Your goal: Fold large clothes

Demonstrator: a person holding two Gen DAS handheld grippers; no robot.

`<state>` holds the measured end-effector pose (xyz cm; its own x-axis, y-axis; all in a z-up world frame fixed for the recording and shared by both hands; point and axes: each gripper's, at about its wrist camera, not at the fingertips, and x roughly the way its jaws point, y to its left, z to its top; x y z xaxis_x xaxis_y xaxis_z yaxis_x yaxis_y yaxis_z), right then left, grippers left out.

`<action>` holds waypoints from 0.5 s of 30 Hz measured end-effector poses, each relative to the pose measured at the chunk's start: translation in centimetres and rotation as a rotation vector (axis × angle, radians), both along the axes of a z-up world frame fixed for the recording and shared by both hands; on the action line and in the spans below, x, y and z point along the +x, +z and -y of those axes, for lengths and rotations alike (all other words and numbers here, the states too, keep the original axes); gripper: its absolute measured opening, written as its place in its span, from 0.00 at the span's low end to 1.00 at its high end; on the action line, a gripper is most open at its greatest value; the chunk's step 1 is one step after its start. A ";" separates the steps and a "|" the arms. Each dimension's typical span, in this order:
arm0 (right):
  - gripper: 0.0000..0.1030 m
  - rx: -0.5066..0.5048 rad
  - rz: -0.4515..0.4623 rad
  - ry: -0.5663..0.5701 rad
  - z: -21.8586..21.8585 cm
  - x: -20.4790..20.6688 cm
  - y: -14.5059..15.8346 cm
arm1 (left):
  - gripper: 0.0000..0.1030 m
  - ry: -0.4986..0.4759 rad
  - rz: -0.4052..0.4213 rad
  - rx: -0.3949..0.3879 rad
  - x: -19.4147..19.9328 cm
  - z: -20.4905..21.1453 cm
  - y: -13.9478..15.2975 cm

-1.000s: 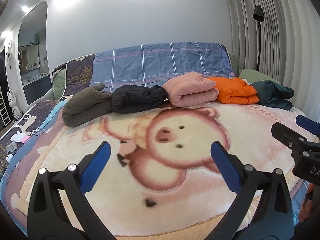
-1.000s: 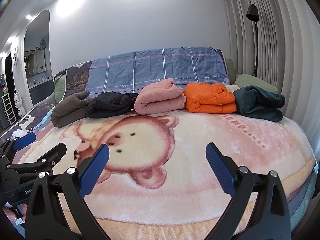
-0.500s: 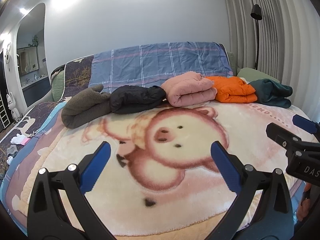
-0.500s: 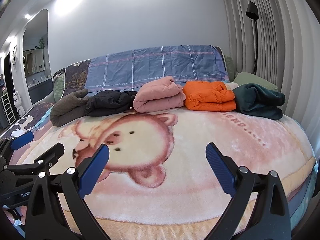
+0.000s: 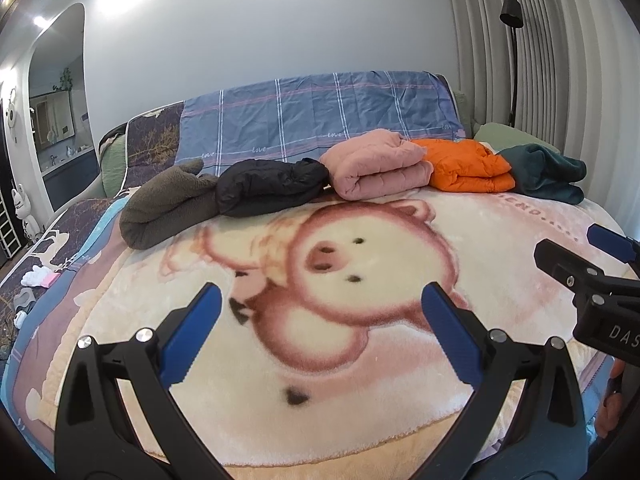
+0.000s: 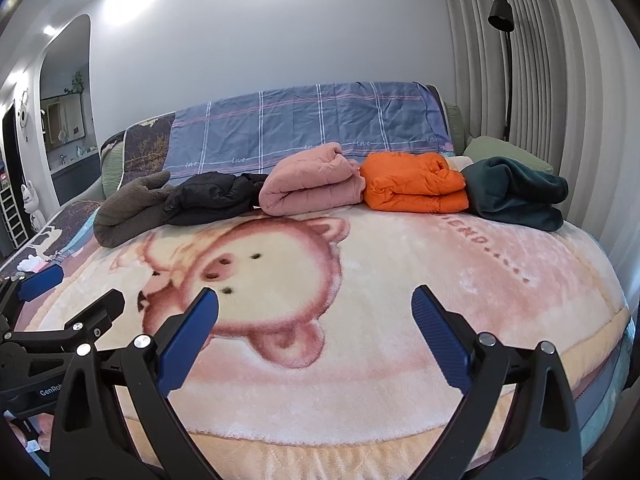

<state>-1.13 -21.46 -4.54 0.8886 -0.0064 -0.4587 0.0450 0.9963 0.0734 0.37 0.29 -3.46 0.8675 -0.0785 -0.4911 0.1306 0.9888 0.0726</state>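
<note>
Several folded clothes lie in a row at the far side of the bed: an olive fleece (image 5: 168, 204), a black jacket (image 5: 268, 186), a pink quilted garment (image 5: 380, 164), an orange jacket (image 5: 468, 168) and a dark teal garment (image 5: 548, 174). The same row shows in the right wrist view, with the pink garment (image 6: 312, 186) in the middle. My left gripper (image 5: 320, 320) is open and empty above the pig-print blanket (image 5: 360, 420). My right gripper (image 6: 316, 320) is open and empty beside it, near the bed's front edge.
A blue plaid sheet (image 5: 320, 120) covers the headboard. A black floor lamp (image 5: 512, 12) stands by the curtains at right. A green pillow (image 5: 504, 136) lies behind the teal garment. Small items (image 5: 38, 280) lie on the bed's left side.
Both grippers have drifted slightly back and down from the bed; the clothes row sits a little higher in view. Nothing was picked up.
</note>
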 end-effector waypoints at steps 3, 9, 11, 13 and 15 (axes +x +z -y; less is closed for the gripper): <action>0.95 0.001 -0.001 0.000 0.1 0.0 0.0 | 0.98 0.005 -0.011 -0.001 0.2 0.0 -0.1; 0.95 -0.004 -0.003 0.000 0.0 0.1 -0.1 | 0.98 0.010 -0.026 0.002 0.4 -0.1 -0.3; 0.95 -0.007 -0.001 0.001 0.0 0.1 -0.1 | 0.98 0.009 -0.027 0.008 0.4 0.0 -0.4; 0.95 -0.011 0.001 0.002 0.0 0.1 -0.1 | 0.98 0.009 -0.027 0.012 0.4 0.0 -0.3; 0.95 -0.011 0.001 0.003 0.0 0.1 -0.1 | 0.98 0.008 -0.026 0.013 0.4 0.0 -0.3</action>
<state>-0.99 -21.46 -4.62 0.8891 -0.0089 -0.4577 0.0421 0.9972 0.0624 0.77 0.27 -3.75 0.8550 -0.0646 -0.5146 0.1243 0.9888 0.0823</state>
